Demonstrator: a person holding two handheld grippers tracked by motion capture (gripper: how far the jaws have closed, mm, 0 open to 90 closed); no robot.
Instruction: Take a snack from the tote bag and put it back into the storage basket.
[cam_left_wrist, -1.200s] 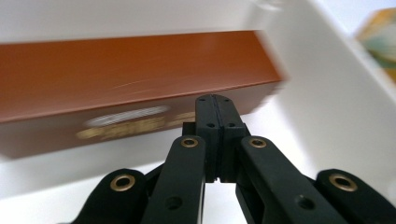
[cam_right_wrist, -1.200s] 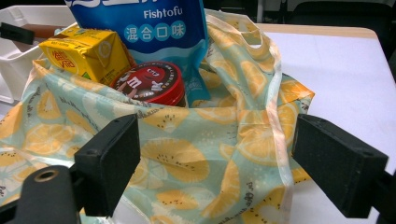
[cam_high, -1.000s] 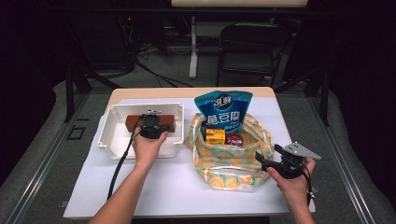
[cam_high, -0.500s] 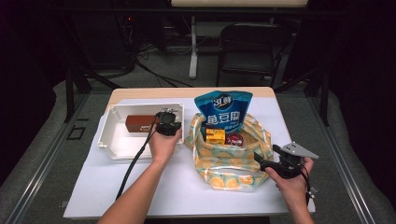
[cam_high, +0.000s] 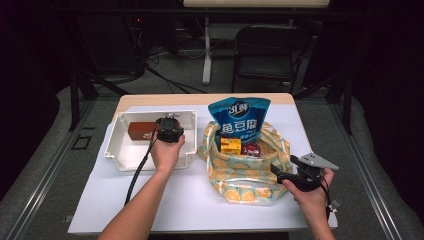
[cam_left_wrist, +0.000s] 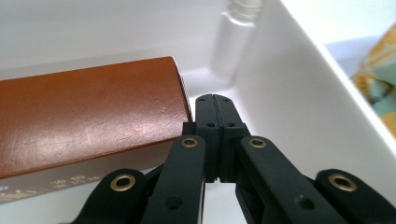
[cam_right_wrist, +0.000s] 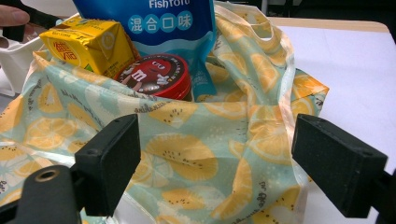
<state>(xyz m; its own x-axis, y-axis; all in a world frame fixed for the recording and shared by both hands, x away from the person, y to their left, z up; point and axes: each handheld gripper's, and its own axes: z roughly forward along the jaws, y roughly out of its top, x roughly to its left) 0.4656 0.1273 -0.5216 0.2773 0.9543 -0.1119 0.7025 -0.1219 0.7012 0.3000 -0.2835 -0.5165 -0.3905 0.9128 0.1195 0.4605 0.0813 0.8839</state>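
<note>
the room around is dark, with a black chair (cam_high: 270, 50) and cables on the floor behind the table (cam_high: 150, 200), which has a white cover and a bare wooden strip at the far edge.

on the left part of the table stands a white plastic tray (cam_high: 116, 150). my left gripper (cam_high: 169, 131) is over the right part of this tray, and my left hand (cam_high: 166, 152) is on its near rim. in the left gripper view the two black jaws are pressed together with nothing between them, and their tips (cam_left_wrist: 215, 105) are just beside the right end of a brown box (cam_left_wrist: 88, 112) that lies in the tray. past the tips, a small clear bottle (cam_left_wrist: 236, 37) stands in the far corner of the tray, against the white wall.

in the middle of the table sits a fabric bag (cam_high: 245, 172) with an orange-slice print, its mouth open. inside it a blue fish tofu pouch (cam_high: 239, 117) stands upright at the far side, and in front of the pouch are a yellow drink carton (cam_high: 230, 145) on the left and a red round m&m's tin (cam_high: 251, 149) on the right, just beside each other.

my right gripper (cam_high: 282, 175) is at the near right side of the bag. in the right gripper view its jaws stand wide apart, with the bag's cloth in front of them; the pads do not press it.
</note>
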